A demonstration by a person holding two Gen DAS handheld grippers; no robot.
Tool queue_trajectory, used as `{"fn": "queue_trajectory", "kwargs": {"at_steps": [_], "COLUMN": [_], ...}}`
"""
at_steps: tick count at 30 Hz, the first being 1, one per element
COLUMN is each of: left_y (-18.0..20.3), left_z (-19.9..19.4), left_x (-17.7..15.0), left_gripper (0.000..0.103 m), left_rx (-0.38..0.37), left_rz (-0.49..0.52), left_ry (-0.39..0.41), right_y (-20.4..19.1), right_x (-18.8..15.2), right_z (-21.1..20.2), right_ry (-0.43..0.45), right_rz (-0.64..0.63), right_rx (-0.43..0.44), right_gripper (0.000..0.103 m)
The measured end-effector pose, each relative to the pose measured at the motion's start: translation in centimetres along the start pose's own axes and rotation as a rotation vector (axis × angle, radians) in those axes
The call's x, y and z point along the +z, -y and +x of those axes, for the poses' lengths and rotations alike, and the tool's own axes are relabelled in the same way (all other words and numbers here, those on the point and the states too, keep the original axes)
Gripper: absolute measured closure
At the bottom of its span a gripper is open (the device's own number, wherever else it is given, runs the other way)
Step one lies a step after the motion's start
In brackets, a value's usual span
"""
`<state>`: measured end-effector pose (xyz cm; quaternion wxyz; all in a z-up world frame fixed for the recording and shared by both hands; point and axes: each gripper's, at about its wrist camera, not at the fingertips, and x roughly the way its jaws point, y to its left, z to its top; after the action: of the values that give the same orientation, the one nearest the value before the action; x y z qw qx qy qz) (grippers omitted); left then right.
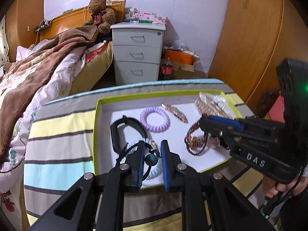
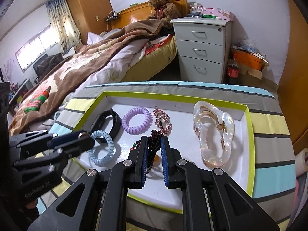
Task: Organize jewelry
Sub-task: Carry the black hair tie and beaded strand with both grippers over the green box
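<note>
Nearest the left wrist camera, the left gripper [image 1: 152,150] hangs low over the near left part of the tray [image 1: 97,134], its jaws drawn nearly together with nothing pinched; between the blue pads show a round dark teal bead [image 1: 151,159] and the pale blue spiral hair tie [image 1: 154,170] beneath. A black cord [image 1: 127,150] crosses in front of the left finger. The right gripper [image 2: 154,144] is likewise narrowed and gripping nothing, poised just above the dark beaded bracelet [image 2: 154,140] lying in the middle of the tray.

Around these lie the black fitness band [image 2: 105,124] at the left, the purple spiral hair tie [image 2: 136,122] farther back, the pink rhinestone hair clip [image 2: 162,122] just right of it, and the clear shell-like claw clip [image 2: 213,134] at the far right. All rest inside the white, lime-edged tray, which sits on a striped cloth [image 2: 269,119].

Beyond stand a grey drawer cabinet [image 2: 202,48], a bed with a brown blanket [image 2: 86,65], a teddy bear [image 2: 161,5] and a cola bottle [image 2: 233,69].
</note>
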<state>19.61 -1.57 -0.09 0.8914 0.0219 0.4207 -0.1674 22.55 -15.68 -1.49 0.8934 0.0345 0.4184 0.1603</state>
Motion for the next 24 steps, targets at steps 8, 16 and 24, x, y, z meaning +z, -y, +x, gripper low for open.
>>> {"fn": "queue_trajectory", "kwargs": {"at_steps": [8,16,24], "left_y": [0.4,0.2,0.1], "left_z": [1.0,1.4,1.2], "left_x": [-0.9,-1.4,-1.3], "left_gripper": [0.086,0.086,0.086], "left_rx": [-0.002,0.013,0.005], "left_rz": [0.007,0.002,-0.007], "left_ry": [-0.039,-0.053,-0.055], "right_y": [-0.7,-0.4,-0.4], "right_x": [0.1,0.1,0.0], "right_z": [0.5,1.2,1.6], "right_ry": [-0.007,-0.02,-0.031], "right_rz": [-0.035,-0.034,-0.037], "right_rx": [-0.027,-0.053,-0.063], "right_gripper": [0.089,0.089,0.089]}}
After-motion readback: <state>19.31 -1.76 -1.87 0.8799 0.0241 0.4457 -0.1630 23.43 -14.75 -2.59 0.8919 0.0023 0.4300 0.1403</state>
